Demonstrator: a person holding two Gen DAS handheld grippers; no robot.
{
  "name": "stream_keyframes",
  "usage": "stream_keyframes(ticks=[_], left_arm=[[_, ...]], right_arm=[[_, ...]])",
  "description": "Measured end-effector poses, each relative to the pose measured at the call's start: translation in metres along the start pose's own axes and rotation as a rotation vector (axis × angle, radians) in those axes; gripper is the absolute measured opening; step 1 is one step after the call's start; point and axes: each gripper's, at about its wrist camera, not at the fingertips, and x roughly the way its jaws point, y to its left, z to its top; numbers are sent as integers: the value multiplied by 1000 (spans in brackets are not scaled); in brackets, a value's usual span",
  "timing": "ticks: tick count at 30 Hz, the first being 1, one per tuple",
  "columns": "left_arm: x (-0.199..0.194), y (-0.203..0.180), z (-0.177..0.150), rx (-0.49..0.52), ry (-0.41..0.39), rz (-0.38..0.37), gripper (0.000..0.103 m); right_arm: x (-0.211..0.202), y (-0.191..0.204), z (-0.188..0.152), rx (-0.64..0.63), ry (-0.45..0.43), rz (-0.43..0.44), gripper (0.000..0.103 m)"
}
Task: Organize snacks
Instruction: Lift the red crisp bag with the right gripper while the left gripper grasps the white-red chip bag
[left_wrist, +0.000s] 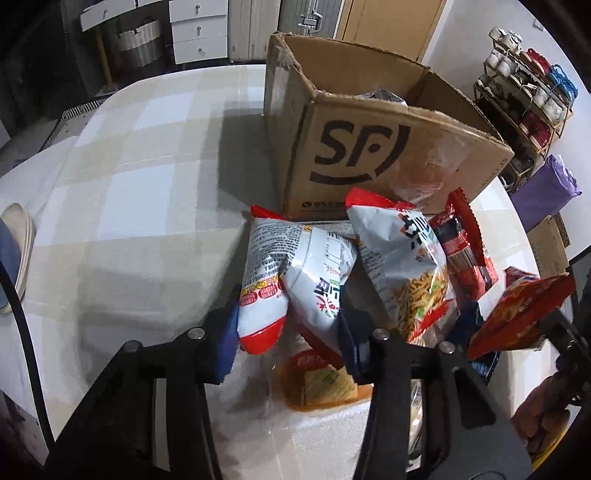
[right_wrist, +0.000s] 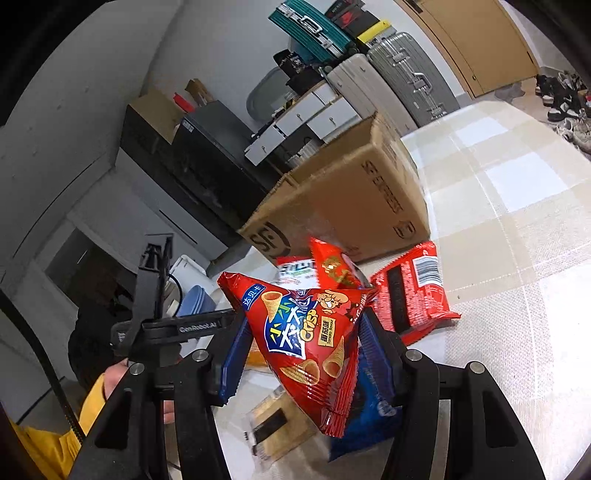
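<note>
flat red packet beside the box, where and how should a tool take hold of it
Grip the flat red packet by its crimped end seam nearest the camera, coming in low from the open tablecloth side. It lies flat, so only an edge offers purchase; the cardboard box blocks the far end.

The open brown cardboard box (left_wrist: 388, 147) stands on the checked tablecloth (left_wrist: 129, 184). Before it lie a white-and-red noodle-snack bag (left_wrist: 295, 280), between the left gripper's (left_wrist: 288, 328) jaws, a second white-and-red bag (left_wrist: 402, 266) to its right, and a flat red packet (right_wrist: 413, 295) beside that. The red cone-crisp bag (right_wrist: 310, 350) hangs between the right gripper's (right_wrist: 303, 354) jaws above a blue packet (right_wrist: 369, 424).
</note>
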Motion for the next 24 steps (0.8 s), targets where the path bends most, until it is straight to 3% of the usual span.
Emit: stream_keyframes(ticks=[19,24], left_arm=[[-80,21,-50,-72,-155,-47,40],[-106,12,-65,-46,-196,-57,40]], right_arm=[[-37,53,-6,-42,-48,19,58],[-45,68,-9,-69,-53,23,58]])
